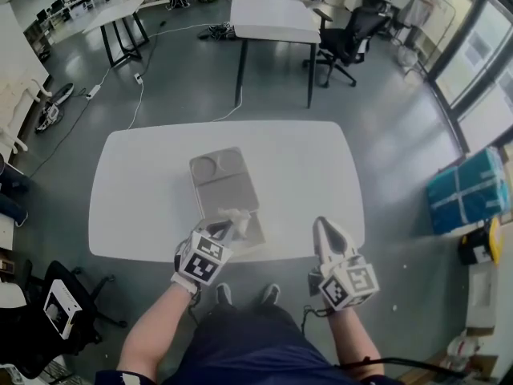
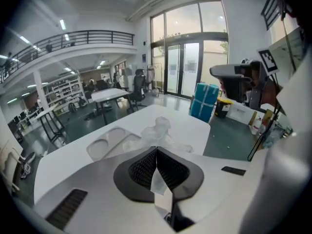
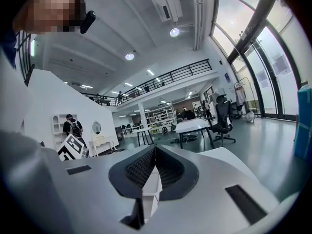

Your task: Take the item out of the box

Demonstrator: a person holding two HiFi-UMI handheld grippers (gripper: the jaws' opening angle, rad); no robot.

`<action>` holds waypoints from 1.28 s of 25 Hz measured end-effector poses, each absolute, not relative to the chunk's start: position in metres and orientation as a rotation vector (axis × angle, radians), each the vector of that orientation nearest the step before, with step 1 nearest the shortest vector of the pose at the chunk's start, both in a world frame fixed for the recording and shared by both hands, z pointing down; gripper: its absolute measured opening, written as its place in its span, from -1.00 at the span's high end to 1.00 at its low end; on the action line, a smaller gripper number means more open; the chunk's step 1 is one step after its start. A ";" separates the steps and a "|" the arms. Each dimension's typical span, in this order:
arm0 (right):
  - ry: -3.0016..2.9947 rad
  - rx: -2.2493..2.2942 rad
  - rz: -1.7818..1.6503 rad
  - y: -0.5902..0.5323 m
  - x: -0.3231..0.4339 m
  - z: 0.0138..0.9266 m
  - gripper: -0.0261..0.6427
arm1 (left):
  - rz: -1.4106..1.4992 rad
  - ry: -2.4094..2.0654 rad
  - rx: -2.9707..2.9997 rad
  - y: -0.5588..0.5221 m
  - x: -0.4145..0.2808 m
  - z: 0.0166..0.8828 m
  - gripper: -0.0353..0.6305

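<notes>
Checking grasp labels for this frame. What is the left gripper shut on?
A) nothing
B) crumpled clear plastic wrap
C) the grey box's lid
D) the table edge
B: in the left gripper view, the left gripper has its jaws together on a crumpled clear plastic wrap that bunches up just past the tips, with the grey box behind it.

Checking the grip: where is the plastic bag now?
In the head view, left of centre, the plastic bag is pinched in the left claw, over the near end of the grey box on the table.
</notes>
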State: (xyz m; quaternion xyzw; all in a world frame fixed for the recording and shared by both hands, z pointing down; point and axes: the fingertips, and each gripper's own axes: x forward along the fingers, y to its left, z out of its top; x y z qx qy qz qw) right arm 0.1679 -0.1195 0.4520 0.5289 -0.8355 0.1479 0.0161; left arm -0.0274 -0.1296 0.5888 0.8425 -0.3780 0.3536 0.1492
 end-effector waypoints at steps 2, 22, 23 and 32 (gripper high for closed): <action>-2.610 1.639 0.442 -0.122 0.164 0.447 0.87 | 0.962 -1.127 2.446 -0.132 -0.031 0.568 0.80; -2.718 1.569 0.302 -0.125 0.126 0.398 0.87 | 0.320 -1.603 2.609 -0.128 -0.102 0.388 0.80; -2.722 1.565 0.297 -0.125 0.125 0.395 0.87 | 0.300 -1.617 2.613 -0.127 -0.104 0.382 0.80; -2.742 1.571 0.265 -0.128 0.123 0.382 0.87 | 0.141 -1.714 2.662 -0.121 -0.108 0.339 0.80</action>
